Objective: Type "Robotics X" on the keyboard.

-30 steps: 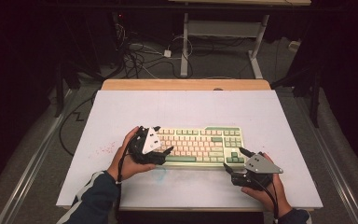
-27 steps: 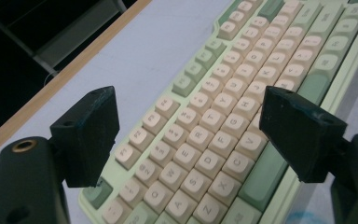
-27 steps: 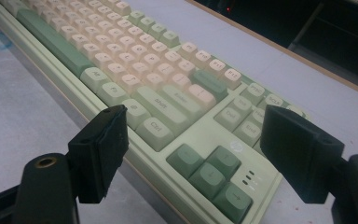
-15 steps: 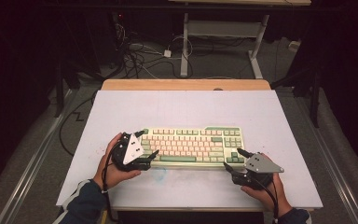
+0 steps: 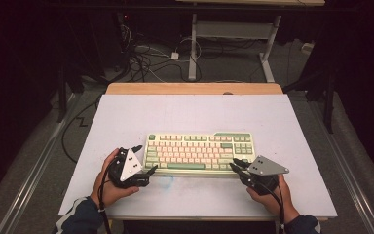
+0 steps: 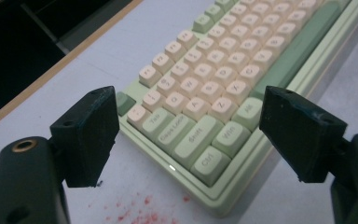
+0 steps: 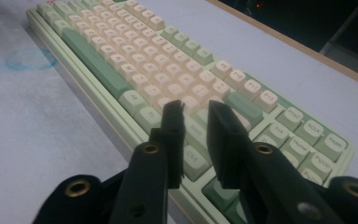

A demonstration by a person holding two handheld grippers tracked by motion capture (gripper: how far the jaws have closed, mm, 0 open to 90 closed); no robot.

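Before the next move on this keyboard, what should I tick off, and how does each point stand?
1. Left claw open wide enough for the keyboard corner: ok, jaws spread either side of the corner.
2. Left claw pads touching the keyboard: not ok, gaps on both sides.
3. Right claw ready: jaws have just been closing and stand near together over the right-hand keys; nothing visibly between them.
4. Right claw pressing a key: cannot tell.
5. Keyboard flat on the white table: ok.
6. Room around the keyboard: ok, only red and blue marks nearby.
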